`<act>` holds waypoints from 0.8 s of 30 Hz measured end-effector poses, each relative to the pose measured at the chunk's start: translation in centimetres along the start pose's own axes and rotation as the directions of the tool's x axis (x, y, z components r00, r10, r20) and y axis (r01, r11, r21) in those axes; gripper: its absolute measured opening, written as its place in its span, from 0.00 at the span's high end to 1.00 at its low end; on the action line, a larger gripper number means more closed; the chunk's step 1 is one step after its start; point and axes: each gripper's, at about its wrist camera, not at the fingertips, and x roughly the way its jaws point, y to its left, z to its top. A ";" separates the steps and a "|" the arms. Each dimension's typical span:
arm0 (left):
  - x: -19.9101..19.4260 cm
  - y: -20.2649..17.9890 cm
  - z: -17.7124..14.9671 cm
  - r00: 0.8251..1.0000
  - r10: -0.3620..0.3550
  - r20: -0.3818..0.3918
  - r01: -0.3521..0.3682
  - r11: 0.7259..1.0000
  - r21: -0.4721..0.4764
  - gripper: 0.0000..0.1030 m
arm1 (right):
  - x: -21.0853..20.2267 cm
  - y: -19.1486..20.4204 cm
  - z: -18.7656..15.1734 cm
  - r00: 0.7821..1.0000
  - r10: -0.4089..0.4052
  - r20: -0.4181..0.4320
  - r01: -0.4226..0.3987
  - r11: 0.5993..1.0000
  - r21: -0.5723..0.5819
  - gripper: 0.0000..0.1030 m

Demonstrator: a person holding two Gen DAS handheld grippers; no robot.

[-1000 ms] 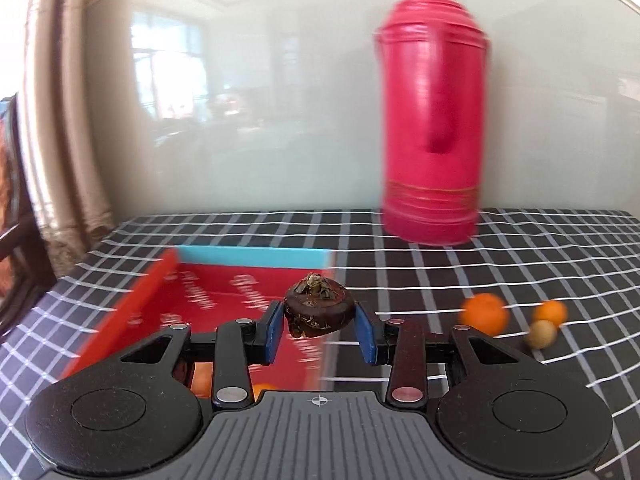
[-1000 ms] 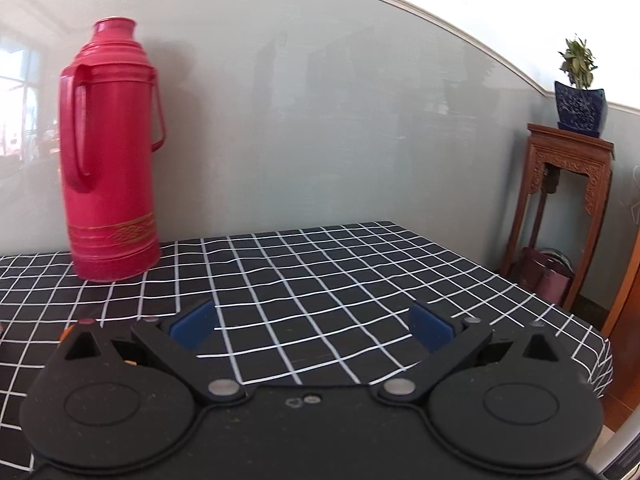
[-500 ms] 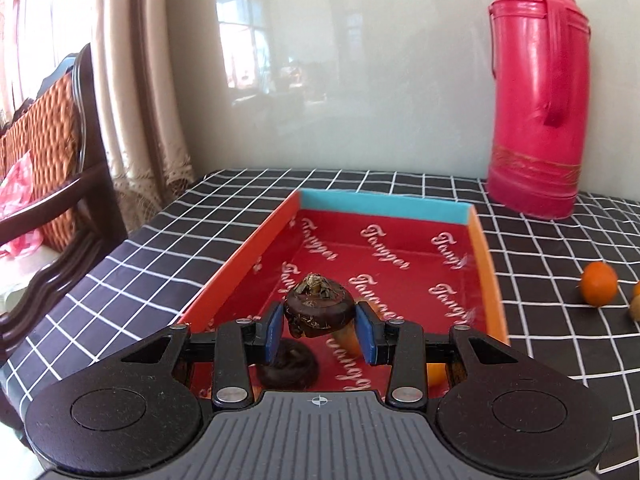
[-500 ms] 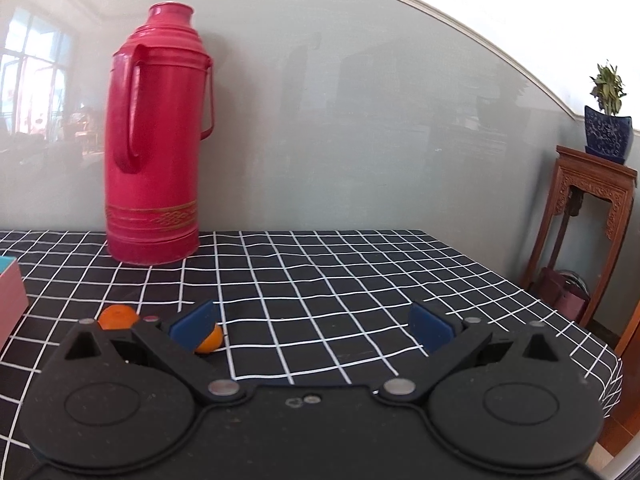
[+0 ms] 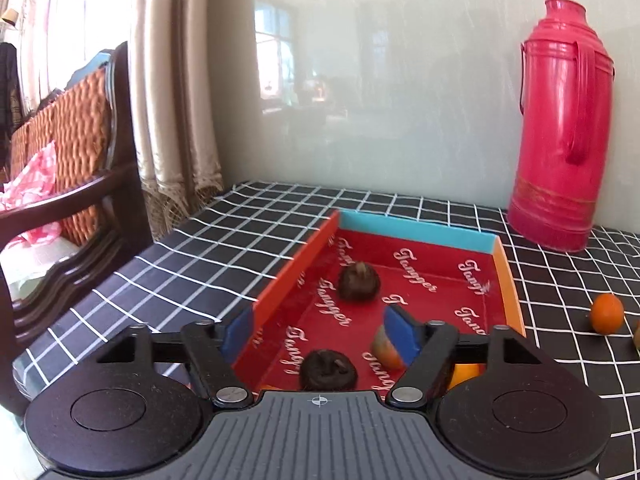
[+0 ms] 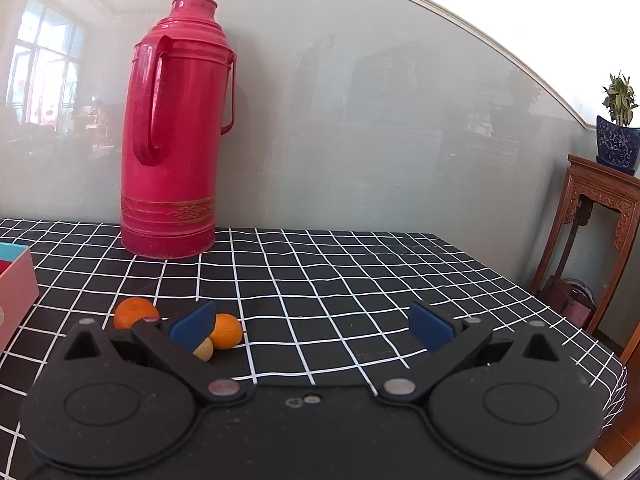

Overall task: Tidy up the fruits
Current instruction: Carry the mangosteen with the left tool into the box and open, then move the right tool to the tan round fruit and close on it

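In the left wrist view my left gripper (image 5: pixel 319 334) hangs over the near end of the red tray (image 5: pixel 416 232). Its jaws are opening and nothing is between the pads. A dark brown fruit with a stalk (image 5: pixel 358 282) lies on the tray floor just beyond the fingertips. A second dark fruit (image 5: pixel 328 370) lies below the jaws. A mottled orange fruit (image 5: pixel 382 348) is half hidden behind the right pad. On the cloth to the right sits an orange (image 5: pixel 607 314). My right gripper (image 6: pixel 311 328) stands open and empty; two oranges (image 6: pixel 135 312) (image 6: pixel 226 331) and a pale small fruit (image 6: pixel 204 349) lie by its left pad.
A tall red thermos (image 6: pixel 176 136) stands at the back against the wall. The tray's corner (image 6: pixel 16 280) shows at the left of the right wrist view. A wooden chair (image 5: pixel 80 184) stands off the table's left edge, and a carved stand with a potted plant (image 6: pixel 600 208) is at the right.
The left gripper has opened and let go of the dark fruit, which now lies in the tray. Both views have swung left, bringing the oranges into the right wrist view.
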 end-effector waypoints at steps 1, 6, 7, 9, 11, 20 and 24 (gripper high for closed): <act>-0.3 0.3 0.0 1.000 -0.002 0.005 0.002 1.000 -0.005 0.23 | 0.0 0.1 0.0 1.000 0.002 -0.001 -0.002 1.000 -0.001 0.06; -1.8 1.3 -0.2 0.999 -0.004 0.034 0.005 1.000 -0.007 0.18 | 0.1 0.7 -0.1 1.000 0.016 -0.003 -0.016 1.000 -0.015 0.06; -2.0 1.5 -0.3 0.999 -0.004 0.034 0.005 1.000 -0.009 0.16 | 0.0 0.8 -0.1 1.000 0.019 -0.003 -0.019 1.000 -0.017 0.06; -2.5 1.8 -0.6 1.000 -0.010 0.029 0.010 1.000 -0.009 0.15 | 0.0 1.1 -0.1 1.000 0.023 -0.002 -0.023 1.000 -0.020 0.06; -2.7 1.9 -1.0 1.000 -0.019 0.016 0.019 1.000 -0.002 0.13 | 0.0 1.4 -0.1 1.000 0.028 -0.004 -0.028 0.999 -0.022 0.06; -3.8 1.9 -2.0 1.000 -0.019 0.011 0.019 0.999 0.036 0.08 | 0.0 3.1 -0.3 0.998 0.063 -0.015 -0.063 0.997 -0.051 0.06; -3.8 2.1 -2.3 1.000 -0.018 -0.004 0.018 0.999 0.043 0.07 | 0.2 3.8 -0.5 0.996 0.079 -0.028 -0.081 0.995 -0.061 0.06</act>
